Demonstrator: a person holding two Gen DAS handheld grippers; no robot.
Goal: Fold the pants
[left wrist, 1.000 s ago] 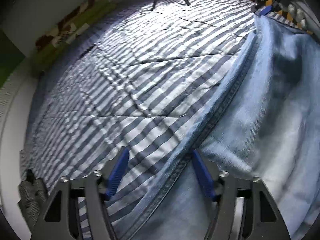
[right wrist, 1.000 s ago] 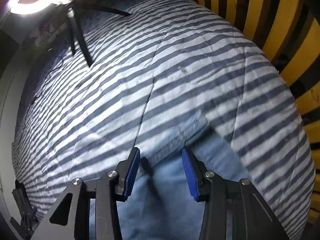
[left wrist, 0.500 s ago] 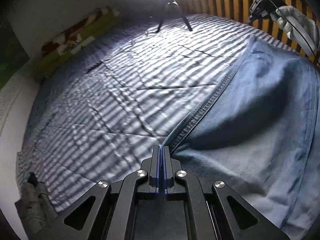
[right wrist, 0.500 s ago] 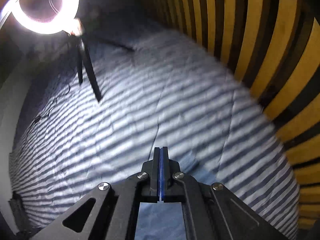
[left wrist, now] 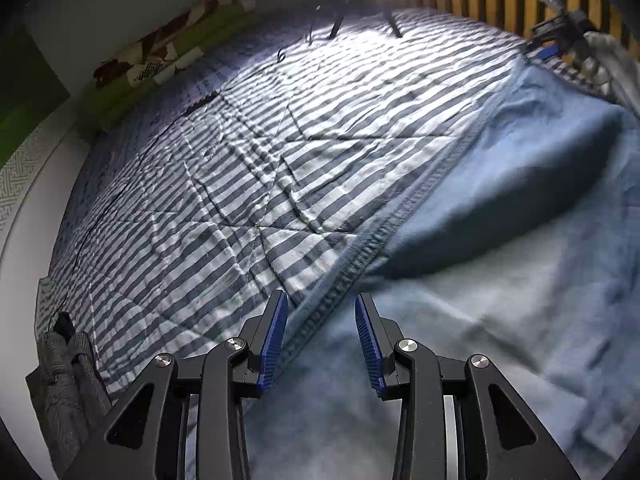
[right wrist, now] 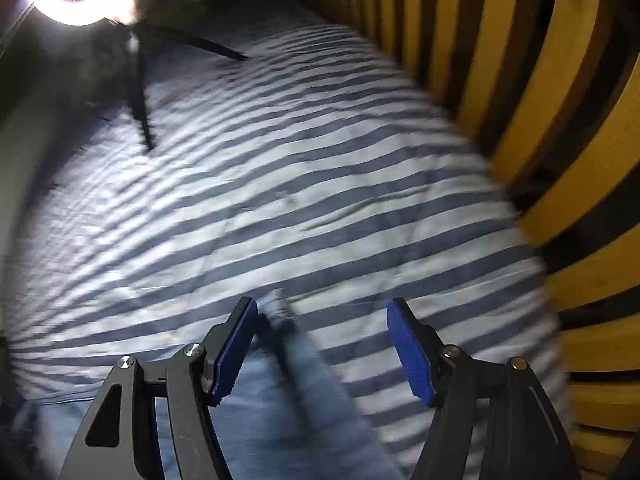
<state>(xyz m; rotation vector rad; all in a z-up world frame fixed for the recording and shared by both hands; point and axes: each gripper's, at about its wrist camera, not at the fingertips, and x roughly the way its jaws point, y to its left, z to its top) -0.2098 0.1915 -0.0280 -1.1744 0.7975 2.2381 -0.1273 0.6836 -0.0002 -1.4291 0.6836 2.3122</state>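
Denim pants (left wrist: 500, 320) lie on the striped bed (left wrist: 280, 160) by its slatted edge. Half a second ago both grippers were pinched together; now the left gripper (left wrist: 321, 334) and right gripper (right wrist: 322, 346) are opening, cloth loose between unpressing pads. That fold looks released.

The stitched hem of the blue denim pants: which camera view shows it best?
The left wrist view: the stitched hem of the blue denim pants runs sharp and long across the striped quilt. The right wrist view shows only a blurred denim corner between opening pads.
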